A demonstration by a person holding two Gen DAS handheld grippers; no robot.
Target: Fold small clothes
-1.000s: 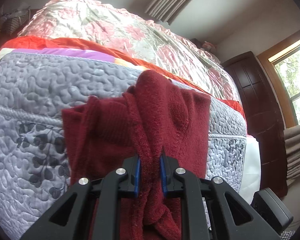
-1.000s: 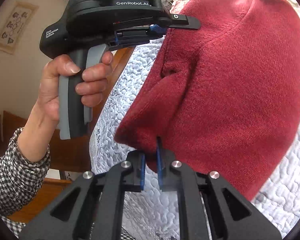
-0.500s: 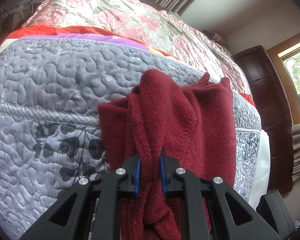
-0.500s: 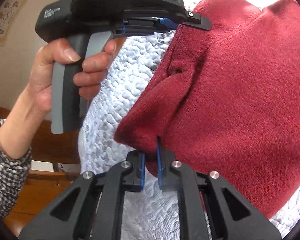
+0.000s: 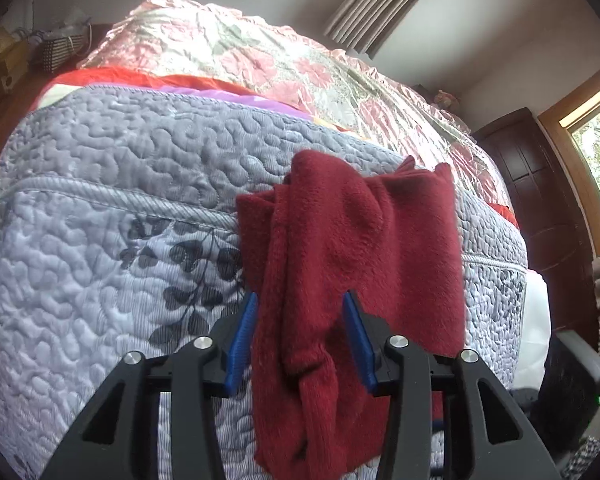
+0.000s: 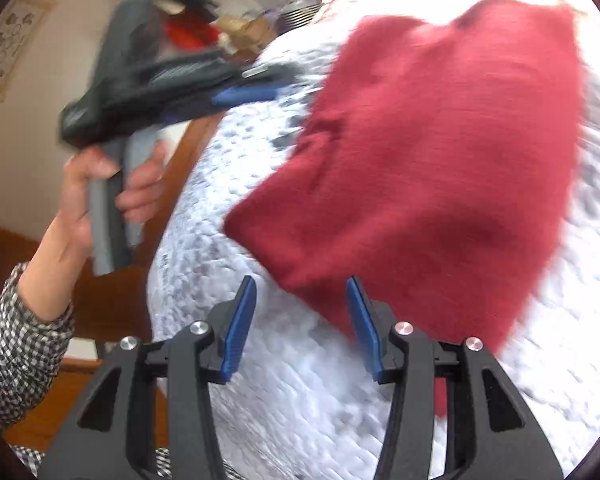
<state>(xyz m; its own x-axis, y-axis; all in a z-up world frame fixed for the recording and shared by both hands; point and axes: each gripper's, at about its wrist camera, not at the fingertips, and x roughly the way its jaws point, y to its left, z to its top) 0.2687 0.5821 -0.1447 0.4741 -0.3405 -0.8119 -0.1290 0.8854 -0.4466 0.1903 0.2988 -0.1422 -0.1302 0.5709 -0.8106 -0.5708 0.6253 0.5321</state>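
Under everything, a grey quilted bedspread with a leaf print, soft and bumpy, so good to fold on but no firm support for pressing. On it, near the bed's edge and hanging a little over the side, a dark red fleece garment, bunched in thick folds in the left wrist view and spread wider in the blurred right wrist view. Probably light, very soft and limp, fluffy and not slippery; likely to sag and collapse when lifted by one point only. Best to take at a hem or a corner, one hold on each side, so the cloth hangs flat; not at the thick twisted middle. Left gripper with jaws apart, a hanging fold between the blue pads but not pinched. Right gripper also with jaws apart, near the lower edge of the cloth, gripping nothing.
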